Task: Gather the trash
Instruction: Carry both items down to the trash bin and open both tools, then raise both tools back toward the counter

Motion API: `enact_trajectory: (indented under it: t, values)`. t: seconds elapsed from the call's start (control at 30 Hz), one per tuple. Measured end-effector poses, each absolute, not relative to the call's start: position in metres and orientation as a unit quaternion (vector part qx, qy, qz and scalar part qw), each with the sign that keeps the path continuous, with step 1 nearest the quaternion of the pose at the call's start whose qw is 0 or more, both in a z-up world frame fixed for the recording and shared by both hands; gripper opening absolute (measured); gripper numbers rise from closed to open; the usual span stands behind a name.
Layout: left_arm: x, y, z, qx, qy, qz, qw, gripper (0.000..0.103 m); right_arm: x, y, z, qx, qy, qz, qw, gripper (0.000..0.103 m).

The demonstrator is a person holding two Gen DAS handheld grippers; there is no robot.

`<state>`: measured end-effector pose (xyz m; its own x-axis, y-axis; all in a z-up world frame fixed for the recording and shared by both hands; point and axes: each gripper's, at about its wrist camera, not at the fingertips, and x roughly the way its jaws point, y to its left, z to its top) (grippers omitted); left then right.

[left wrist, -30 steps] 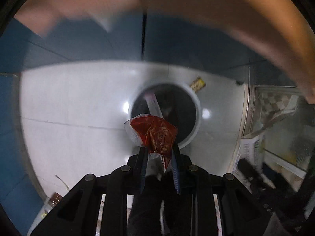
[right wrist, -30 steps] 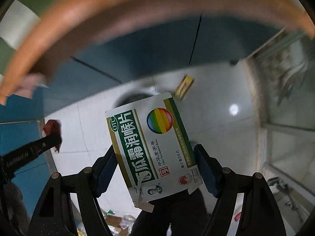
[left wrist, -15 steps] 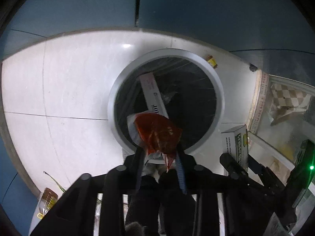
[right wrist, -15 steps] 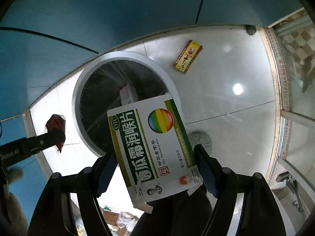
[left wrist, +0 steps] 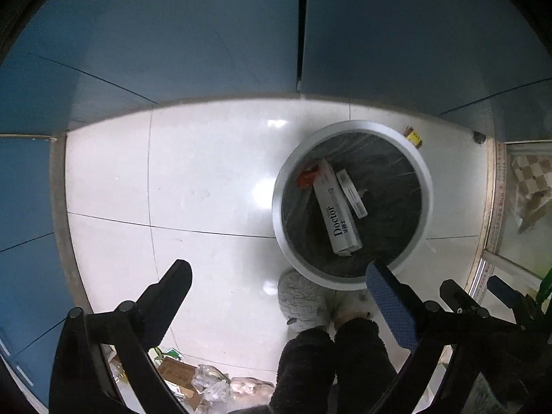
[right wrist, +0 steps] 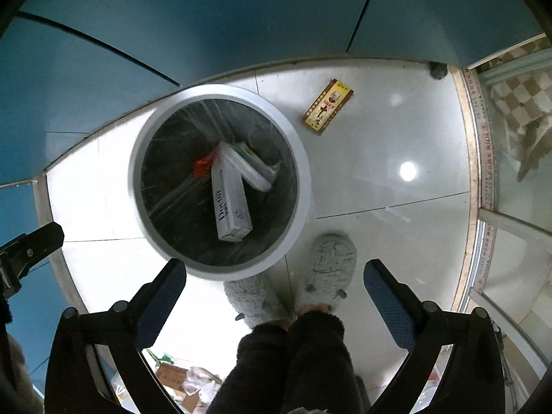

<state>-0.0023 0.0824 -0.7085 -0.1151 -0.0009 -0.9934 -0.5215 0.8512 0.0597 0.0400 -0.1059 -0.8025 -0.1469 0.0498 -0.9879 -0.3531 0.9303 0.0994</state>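
Note:
A round silver trash bin (left wrist: 281,207) (right wrist: 136,158) with a dark liner stands on the white tiled floor. Inside lie a long white "Doctor" box (left wrist: 336,212) (right wrist: 231,200), a second box (left wrist: 351,193) (right wrist: 257,165) and a red wrapper (left wrist: 307,177) (right wrist: 203,166). My left gripper (left wrist: 279,276) is open and empty, above the floor left of the bin. My right gripper (right wrist: 276,276) is open and empty, above the bin's near rim. A yellow and red flat box (right wrist: 328,105) (left wrist: 413,135) lies on the floor beyond the bin.
The person's grey fluffy slippers (right wrist: 326,269) (left wrist: 303,296) and dark trouser legs stand just in front of the bin. Blue cabinet fronts (left wrist: 207,34) close off the far side. A glass door frame (right wrist: 483,172) runs along the right. Cardboard and plastic scraps (left wrist: 193,379) lie near the bottom.
Both grippers have opened. The red wrapper left the left gripper and the green and white medicine box left the right one; both now lie in the bin. The left gripper shifted left.

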Motion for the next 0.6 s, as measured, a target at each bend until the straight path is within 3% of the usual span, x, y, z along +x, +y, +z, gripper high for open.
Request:
enact_trajectory:
  t: [0.3,0.6]
  values:
    - [-0.027,0.062,-0.607,-0.161,0.692,0.224,0.667,0.103,0.017,-0.123,-0.693,-0.099,0.72,0.166,0.667,0.103]
    - [-0.055,0.039,-0.489,-0.159,0.679,0.228,0.68,0.103,-0.007,-0.133,-0.53,-0.115,0.687,0.188,0.693,0.103]
